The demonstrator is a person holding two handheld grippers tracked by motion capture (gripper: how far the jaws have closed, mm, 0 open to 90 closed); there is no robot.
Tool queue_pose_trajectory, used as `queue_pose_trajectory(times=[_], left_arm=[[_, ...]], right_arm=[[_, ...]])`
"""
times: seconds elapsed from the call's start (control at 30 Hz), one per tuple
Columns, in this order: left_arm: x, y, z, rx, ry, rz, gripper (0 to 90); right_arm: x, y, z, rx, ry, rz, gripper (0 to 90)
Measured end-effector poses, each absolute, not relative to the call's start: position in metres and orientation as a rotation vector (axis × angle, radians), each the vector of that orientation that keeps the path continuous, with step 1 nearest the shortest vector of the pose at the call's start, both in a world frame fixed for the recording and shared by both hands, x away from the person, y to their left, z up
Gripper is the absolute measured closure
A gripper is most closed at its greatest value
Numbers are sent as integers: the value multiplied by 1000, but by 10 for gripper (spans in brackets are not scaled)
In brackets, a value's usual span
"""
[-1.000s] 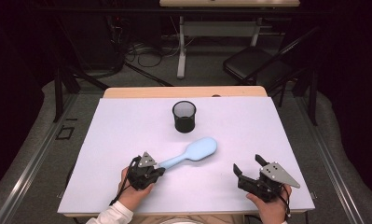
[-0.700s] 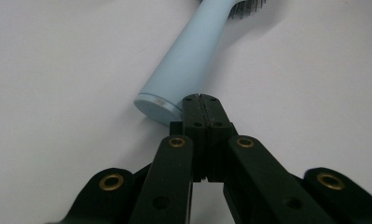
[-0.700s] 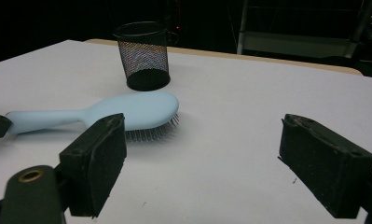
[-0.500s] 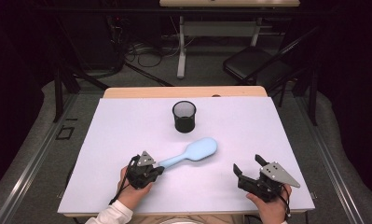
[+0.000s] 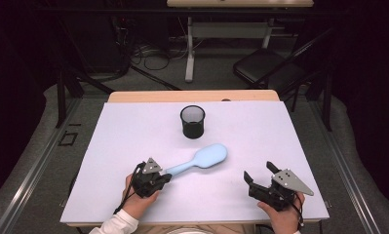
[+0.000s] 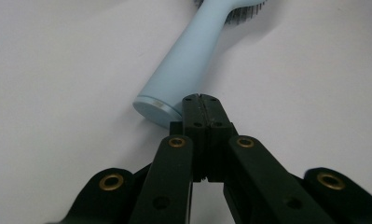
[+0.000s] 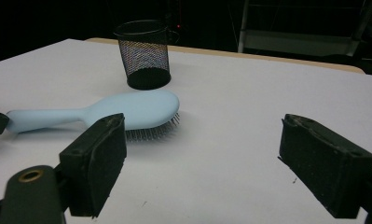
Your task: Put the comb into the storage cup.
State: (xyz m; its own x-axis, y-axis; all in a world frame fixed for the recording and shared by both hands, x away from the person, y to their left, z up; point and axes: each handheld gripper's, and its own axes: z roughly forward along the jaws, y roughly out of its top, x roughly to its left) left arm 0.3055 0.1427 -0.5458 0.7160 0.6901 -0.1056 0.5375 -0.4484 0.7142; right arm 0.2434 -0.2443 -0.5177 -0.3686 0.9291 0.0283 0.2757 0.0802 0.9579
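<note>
A light blue hairbrush [image 5: 199, 161] lies bristles down near the middle of the white table [image 5: 133, 126], its handle pointing toward the front left. My left gripper [image 5: 164, 178] is at the handle's end. In the left gripper view its jaws are pressed together, and my left gripper [image 6: 202, 100] touches the side of the hairbrush handle [image 6: 193, 60] without holding it. My right gripper [image 5: 258, 171] hovers open at the front right with nothing between its fingers. The right gripper view looks across my right gripper [image 7: 202, 158] at the hairbrush [image 7: 127, 109].
A black mesh cup [image 5: 192, 121] stands upright behind the brush; it is also in the right gripper view [image 7: 144, 53]. Beyond the table's far wooden edge are a dark chair [image 5: 265, 70], cables and a desk frame on the floor.
</note>
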Motion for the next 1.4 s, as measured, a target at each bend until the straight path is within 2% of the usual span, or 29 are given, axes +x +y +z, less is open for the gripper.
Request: queue_pose_trajectory(times=[0.57,1.13,1.23,1.4], left_arm=[[303,157,-531,2082,911,309,804],[310,160,-527,2051,925,330,564],[312,160,-525,2042,923,331,486],[317,159,-523,2048,917,319,431]], right_arm=[[243,-244,-518,1206,1729,1312,145],[244,-243,-518,1201,1731,1309,145],[244,-243,-518,1199,1732,1306,145],[245,-244,-519,1202,1735,1307,145]])
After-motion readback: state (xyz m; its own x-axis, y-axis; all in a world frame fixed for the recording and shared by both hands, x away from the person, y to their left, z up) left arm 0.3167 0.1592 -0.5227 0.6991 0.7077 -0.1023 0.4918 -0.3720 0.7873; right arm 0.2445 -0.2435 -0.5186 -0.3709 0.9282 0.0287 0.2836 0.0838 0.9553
